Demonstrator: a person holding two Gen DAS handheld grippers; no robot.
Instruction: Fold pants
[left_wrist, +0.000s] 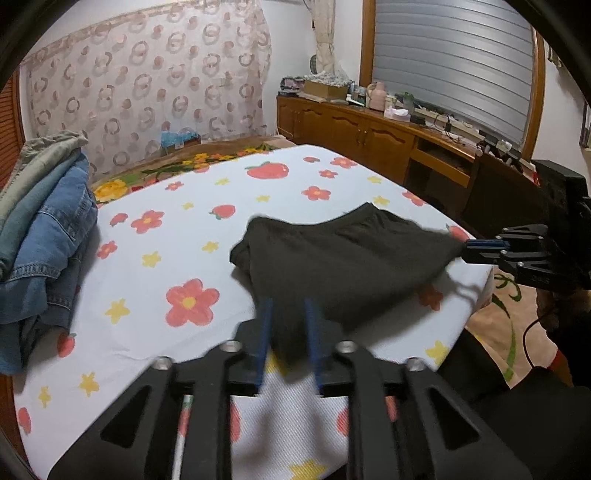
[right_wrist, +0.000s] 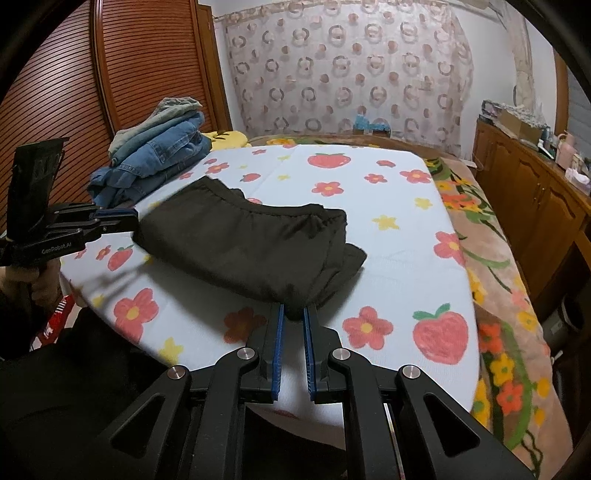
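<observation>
left gripper (left_wrist: 288, 314): jaws parted around near corner, no pinch | right gripper (right_wrist: 293, 314): pinching black pants (right_wrist: 251, 243) | risk: one-sided hold drags the fold askew on floral cloth (right_wrist: 388, 199)

1. The left gripper (left_wrist: 288, 306) points down at a slant, its blue fingers (left_wrist: 263, 332) a little apart, with a fold of the dark pants (left_wrist: 343, 254) between them.
2. The right gripper (right_wrist: 293, 314) also slants down, its fingers (right_wrist: 277, 332) pinched on the pants' corner.

Motion blur smears the left tool's fingertips (left_wrist: 266, 314).
</observation>
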